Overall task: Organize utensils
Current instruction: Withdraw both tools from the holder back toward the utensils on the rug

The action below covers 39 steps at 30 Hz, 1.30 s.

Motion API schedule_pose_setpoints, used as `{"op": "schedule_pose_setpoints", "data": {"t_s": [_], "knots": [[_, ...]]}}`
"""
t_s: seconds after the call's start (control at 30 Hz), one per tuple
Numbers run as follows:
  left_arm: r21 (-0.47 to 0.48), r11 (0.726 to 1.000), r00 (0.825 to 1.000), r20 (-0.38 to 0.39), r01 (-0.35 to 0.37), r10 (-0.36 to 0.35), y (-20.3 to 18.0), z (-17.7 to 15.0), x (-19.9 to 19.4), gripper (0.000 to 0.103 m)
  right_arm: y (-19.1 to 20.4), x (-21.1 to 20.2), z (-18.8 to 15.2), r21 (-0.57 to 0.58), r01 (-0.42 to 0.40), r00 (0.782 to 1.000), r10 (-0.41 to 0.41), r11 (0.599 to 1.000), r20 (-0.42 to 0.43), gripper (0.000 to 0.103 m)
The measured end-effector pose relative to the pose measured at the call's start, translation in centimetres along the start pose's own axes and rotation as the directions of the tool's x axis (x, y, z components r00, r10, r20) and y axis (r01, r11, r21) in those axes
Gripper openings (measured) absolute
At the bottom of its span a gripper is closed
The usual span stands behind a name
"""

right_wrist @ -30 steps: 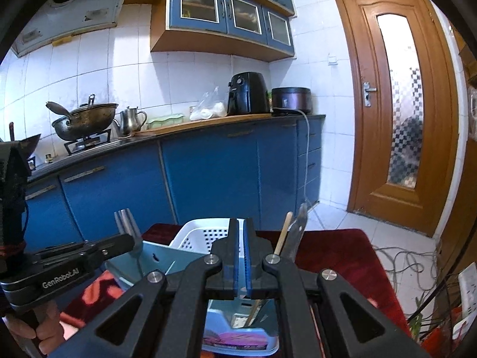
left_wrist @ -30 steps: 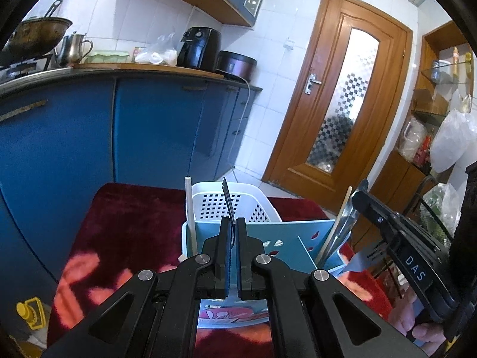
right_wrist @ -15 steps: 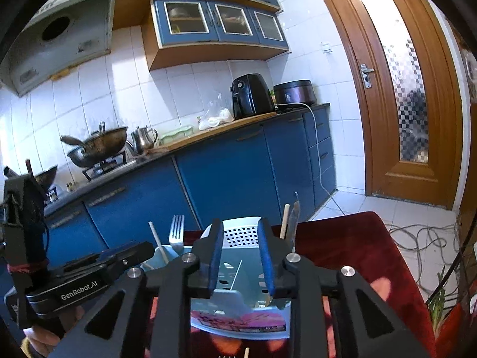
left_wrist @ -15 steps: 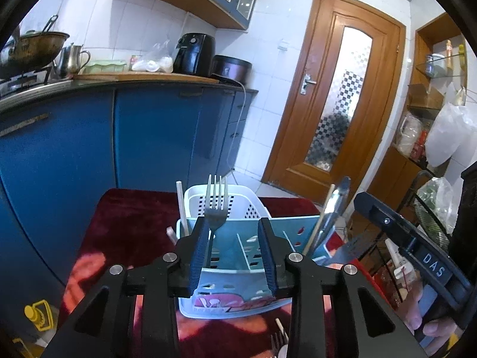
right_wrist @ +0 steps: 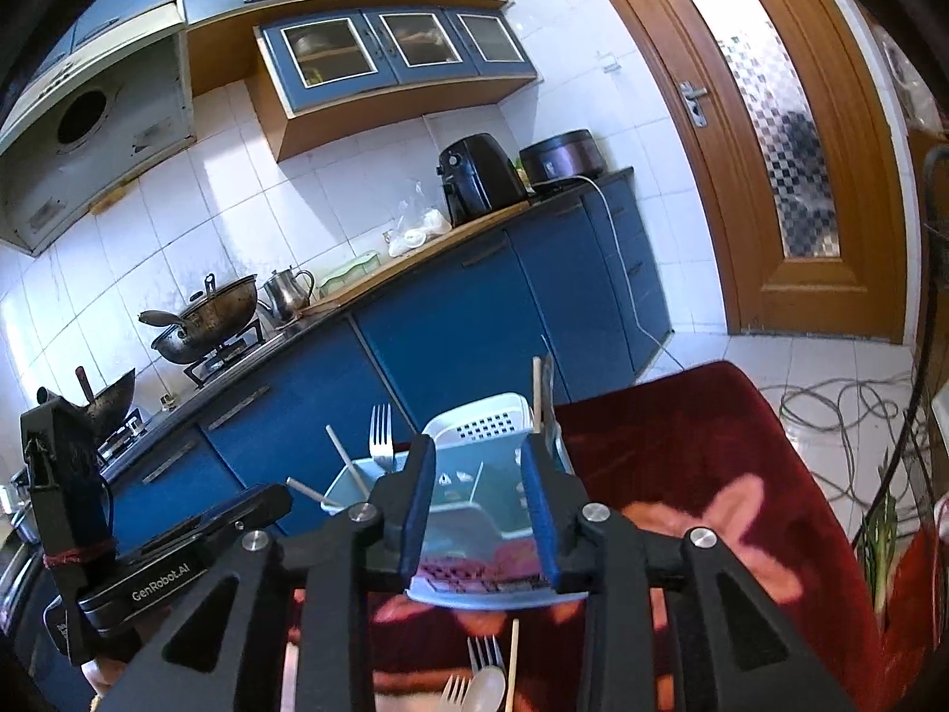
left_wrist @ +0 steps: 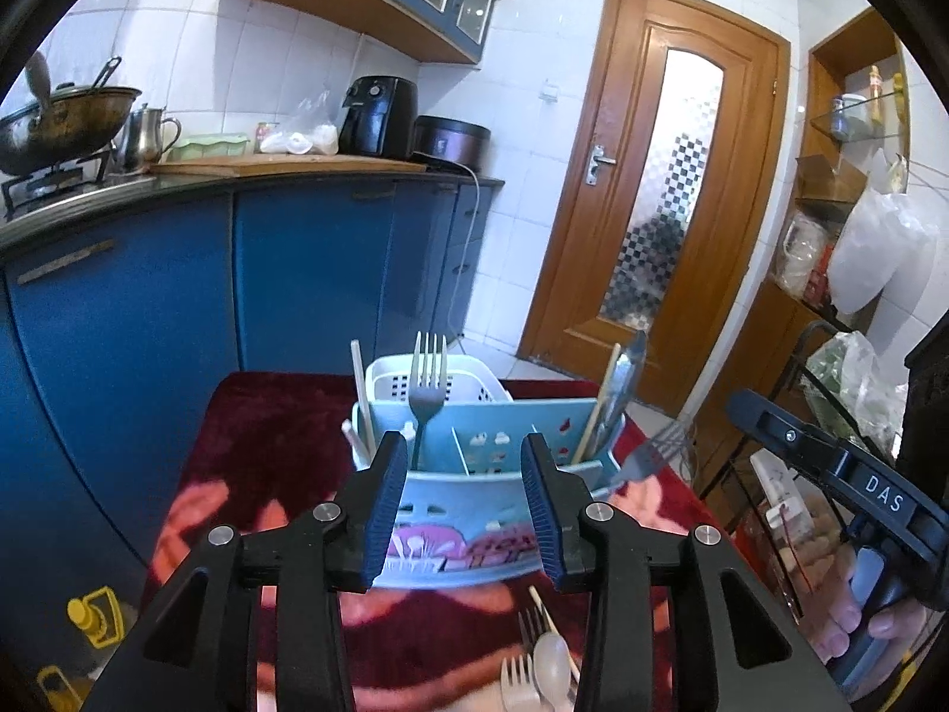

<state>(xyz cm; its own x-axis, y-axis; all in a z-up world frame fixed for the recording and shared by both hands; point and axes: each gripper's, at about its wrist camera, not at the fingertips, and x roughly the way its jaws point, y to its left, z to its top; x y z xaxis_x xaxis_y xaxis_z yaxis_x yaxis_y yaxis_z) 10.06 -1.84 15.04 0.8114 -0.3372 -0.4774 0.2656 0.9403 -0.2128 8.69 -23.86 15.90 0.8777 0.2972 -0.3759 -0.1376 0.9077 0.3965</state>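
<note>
Left wrist view: red cloth (left_wrist: 267,451) on table, blue cabinets (left_wrist: 308,273) behind. Caddy (left_wrist: 474,474) on cloth, fork (left_wrist: 428,380) upright inside. Your left gripper (left_wrist: 462,510) and right gripper (right_wrist: 477,504) angle down, jaws opening, empty.

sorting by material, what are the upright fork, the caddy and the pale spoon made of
Upright fork: looks like metal, grey and shiny with bright glints on the tines.
Caddy: seems plastic, light blue, smooth moulded walls with cut-out slots.
Pale spoon: probably plastic or wood, matte cream; hard to tell.
</note>
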Motion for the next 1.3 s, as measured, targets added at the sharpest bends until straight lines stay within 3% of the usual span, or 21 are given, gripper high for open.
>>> {"op": "schedule_pose_setpoints", "data": {"t_s": [0.63, 1.3], "knots": [[-0.020, 1.000, 0.994, -0.106, -0.012, 0.010, -0.1, -4.9, -2.5, 0.041, 0.0, -3.4, -5.5, -0.008, 0.040, 0.994, -0.041, 0.999, -0.097, 0.038], [-0.065, 0.998, 0.965, -0.263, -0.027, 0.009, 0.4, -9.7, 1.0, 0.041, -3.2, -1.9, -10.4, 0.021, 0.126, 0.970, -0.119, 0.992, -0.212, 0.040]]}}
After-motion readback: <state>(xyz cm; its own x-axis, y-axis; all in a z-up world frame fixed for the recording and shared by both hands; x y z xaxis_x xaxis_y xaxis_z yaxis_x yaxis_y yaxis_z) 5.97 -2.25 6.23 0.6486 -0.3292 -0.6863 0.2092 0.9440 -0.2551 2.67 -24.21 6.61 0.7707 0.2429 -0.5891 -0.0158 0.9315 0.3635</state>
